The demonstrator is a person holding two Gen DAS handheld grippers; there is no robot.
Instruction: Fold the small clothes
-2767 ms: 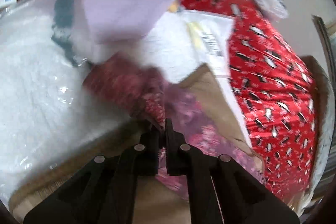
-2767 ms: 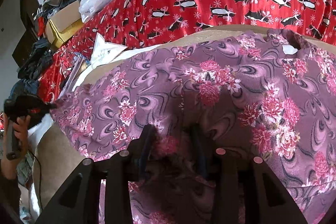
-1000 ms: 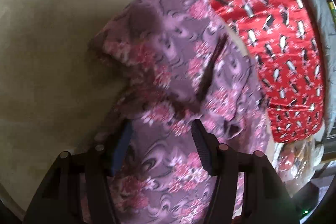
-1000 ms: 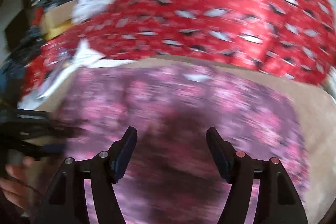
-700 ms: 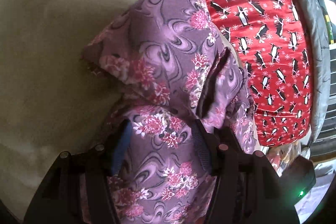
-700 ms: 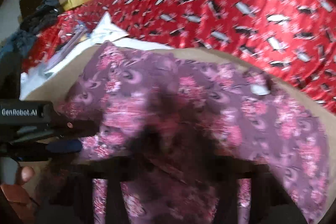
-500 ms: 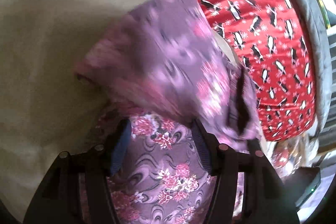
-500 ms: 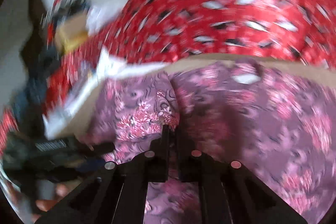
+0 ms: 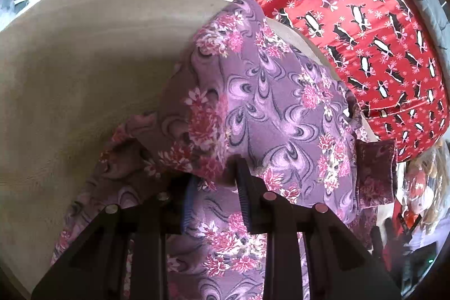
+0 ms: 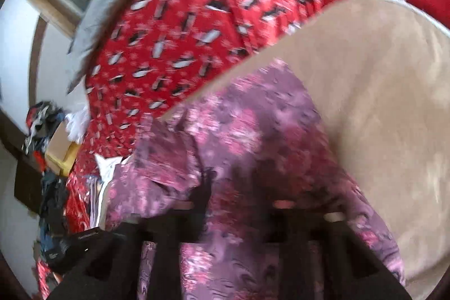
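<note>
Because it draped in loose ripples over the tan board, the garment looked thin, soft and light, a purple floral cloth that would sag and slide rather than keep a crease. It lay on the board, which rested on a red penguin-print bedspread; one end reached the board's far edge and a short sleeve or cuff stuck out on the right. Such fabric would probably be best taken at a hem or corner, with both layers pinched together so the under layer did not slip free, and lifted gently, since a single hold would let the rest hang and twist.

The left gripper stood with its fingers apart, a raised fold of the cloth hanging over and between their tips; nothing looked clamped. In the right wrist view the right gripper was badly blurred. Its fingers appeared set apart over the cloth, yet their tips merged into the dark smear, so whether they pinched anything could not be told.

The garment's lower part was cut off behind both grippers, and its full outline, neckline and second sleeve were not to be made out. Clutter beyond the bedspread was too smeared to identify.
</note>
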